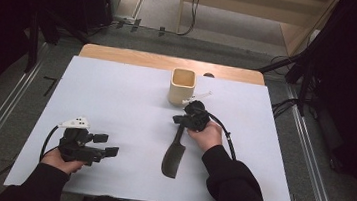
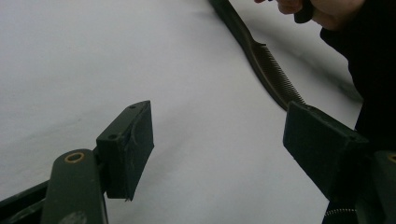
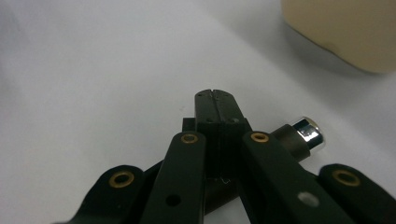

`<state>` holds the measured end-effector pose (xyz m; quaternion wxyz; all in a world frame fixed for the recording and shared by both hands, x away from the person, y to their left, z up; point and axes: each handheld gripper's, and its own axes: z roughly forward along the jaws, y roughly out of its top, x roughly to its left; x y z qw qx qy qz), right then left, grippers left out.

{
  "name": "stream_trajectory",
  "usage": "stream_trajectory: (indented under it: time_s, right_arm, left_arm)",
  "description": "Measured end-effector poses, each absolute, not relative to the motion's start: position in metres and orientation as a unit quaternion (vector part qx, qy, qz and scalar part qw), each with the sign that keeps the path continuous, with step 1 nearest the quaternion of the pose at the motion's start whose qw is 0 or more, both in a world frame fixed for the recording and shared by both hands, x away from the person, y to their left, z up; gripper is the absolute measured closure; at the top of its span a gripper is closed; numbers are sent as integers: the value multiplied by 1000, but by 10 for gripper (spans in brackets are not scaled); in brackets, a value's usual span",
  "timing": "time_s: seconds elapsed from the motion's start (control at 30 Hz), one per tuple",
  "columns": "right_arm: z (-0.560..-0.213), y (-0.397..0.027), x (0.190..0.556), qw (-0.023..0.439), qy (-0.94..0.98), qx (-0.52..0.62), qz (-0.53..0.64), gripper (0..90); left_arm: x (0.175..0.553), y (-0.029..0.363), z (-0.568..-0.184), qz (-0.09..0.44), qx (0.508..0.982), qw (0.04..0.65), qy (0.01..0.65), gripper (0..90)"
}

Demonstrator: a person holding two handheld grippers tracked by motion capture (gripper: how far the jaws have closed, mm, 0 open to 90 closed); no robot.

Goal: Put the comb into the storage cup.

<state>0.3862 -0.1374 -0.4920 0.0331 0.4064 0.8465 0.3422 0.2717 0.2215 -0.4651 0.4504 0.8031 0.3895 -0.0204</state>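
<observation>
the right tool (image 1: 180, 120) sits just left of the middle of the white surface (image 1: 131, 100), its jaws pressed together over the handle end of a black comb (image 1: 173, 155); in the right gripper view the two pads meet with the comb's handle under them and its shiny metal end cap (image 3: 308, 132) sticking out to one side, though whether the pads actually pinch the handle cannot be told. the comb lies flat, its toothed blade running toward the near edge. just beyond the tool, toward the far side, stands a cream square cup (image 1: 182, 86) (upright, open mouth up); its inside looks bare as far as the high view shows. the left tool (image 1: 106, 144) rests near the left near corner, well apart from the comb, jaws spread wide with nothing between them; in the left gripper view the comb's teeth (image 2: 275, 77) show beyond its pads.
</observation>
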Motion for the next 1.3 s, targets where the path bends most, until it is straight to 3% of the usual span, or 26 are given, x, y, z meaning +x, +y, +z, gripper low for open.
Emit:
stream_trajectory:
  time_s: [1.3]
  right_arm:
    - [-500, -160, 378, 31, 855, 420, 303, 878]
  left_arm:
    - [271, 223, -464, -18, 801, 452, 392, 252]
